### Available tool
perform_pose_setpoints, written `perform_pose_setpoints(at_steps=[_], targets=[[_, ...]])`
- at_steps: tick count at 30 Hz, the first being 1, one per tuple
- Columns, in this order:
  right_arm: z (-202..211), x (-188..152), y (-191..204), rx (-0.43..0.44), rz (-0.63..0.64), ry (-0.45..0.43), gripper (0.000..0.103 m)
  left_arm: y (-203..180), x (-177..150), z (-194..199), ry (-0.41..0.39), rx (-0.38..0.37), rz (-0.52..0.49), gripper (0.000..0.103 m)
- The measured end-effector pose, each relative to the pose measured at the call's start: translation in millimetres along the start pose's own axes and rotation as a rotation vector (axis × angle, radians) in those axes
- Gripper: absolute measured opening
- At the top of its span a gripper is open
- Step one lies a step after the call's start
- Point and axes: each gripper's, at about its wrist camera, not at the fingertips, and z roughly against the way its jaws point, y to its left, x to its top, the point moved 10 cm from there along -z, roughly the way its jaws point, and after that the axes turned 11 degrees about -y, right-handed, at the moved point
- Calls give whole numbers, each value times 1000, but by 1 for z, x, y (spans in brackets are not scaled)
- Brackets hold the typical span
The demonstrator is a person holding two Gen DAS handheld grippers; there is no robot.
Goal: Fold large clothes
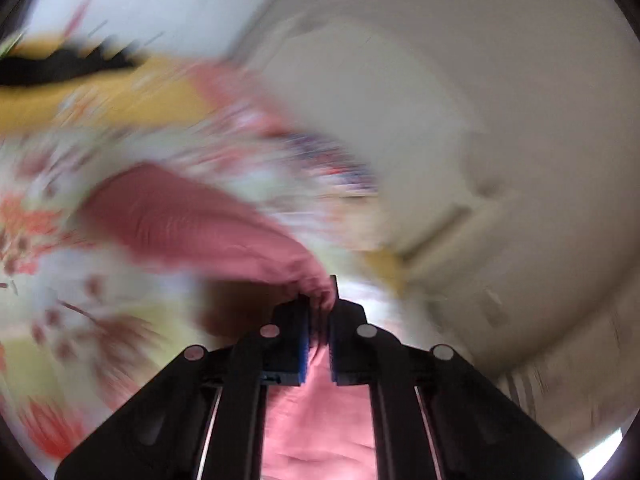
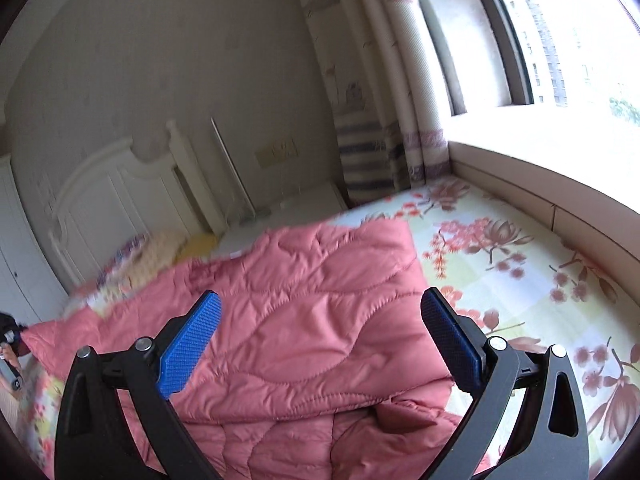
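Your left claw [image 1: 319, 304] is pinched down narrow on a bunched edge of the pink quilted garment [image 1: 188, 216], the cloth gathered between its blue pads [image 1: 305, 344] and running back under the claw toward you. That view is badly smeared, so all you can make out beyond the cloth is the flowered bed sheet [image 1: 48, 264] to the left, something yellow [image 1: 100, 100] with a dark shape [image 1: 60, 66] lying on it further back, and pale wall to the right. Your right claw [image 2: 320, 344] stands wide, its two blue pads [image 2: 192, 344] well apart and gripping nothing, hovering over the garment [image 2: 304, 320]. From this side the garment lies spread on the bed, its top layer lying flat with a straight edge on the right, and a rumpled lower layer showing beneath that near you. The flowered sheet [image 2: 520, 280] lies bare to the right of it, running up to the low ledge [image 2: 560, 200] beneath the window [image 2: 560, 40]. Behind the garment stand the white headboard [image 2: 112, 192] and a striped curtain [image 2: 368, 152], with a blurred pillow or bundle [image 2: 160, 248] at the head of the bed; what it is cannot be told. At the far left edge a dark object [image 2: 10, 344] shows near the garment's corner, too small to identify.
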Motion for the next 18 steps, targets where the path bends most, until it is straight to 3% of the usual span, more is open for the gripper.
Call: perform_pose_setpoints(at_steps=[2, 5, 7, 9, 10, 12, 13, 16, 18], targets=[[5, 8, -3, -5, -17, -38, 96, -97, -23, 44, -29, -232, -111, 6], [11, 16, -9, -12, -39, -76, 96, -202, -81, 97, 0, -484, -278, 7], [12, 16, -15, -21, -61, -76, 96, -265, -147, 132, 96, -653, -370, 8], [12, 15, -22, -30, -87, -73, 96, -296, -209, 150, 199, -741, -448, 13], [12, 16, -25, -37, -102, -74, 96, -306, -242, 155, 247, -768, -494, 16], [14, 15, -33, -44, -129, -74, 97, -308, -295, 156, 343, -771, -569, 54], [14, 13, -36, -47, -144, -67, 97, -302, -315, 156, 386, -755, -597, 62], [12, 7, -44, -55, -177, -51, 97, -281, -333, 150, 392, -706, -627, 71], [11, 4, -43, -50, -181, -42, 97, -259, -314, 142, 344, -648, -619, 79]])
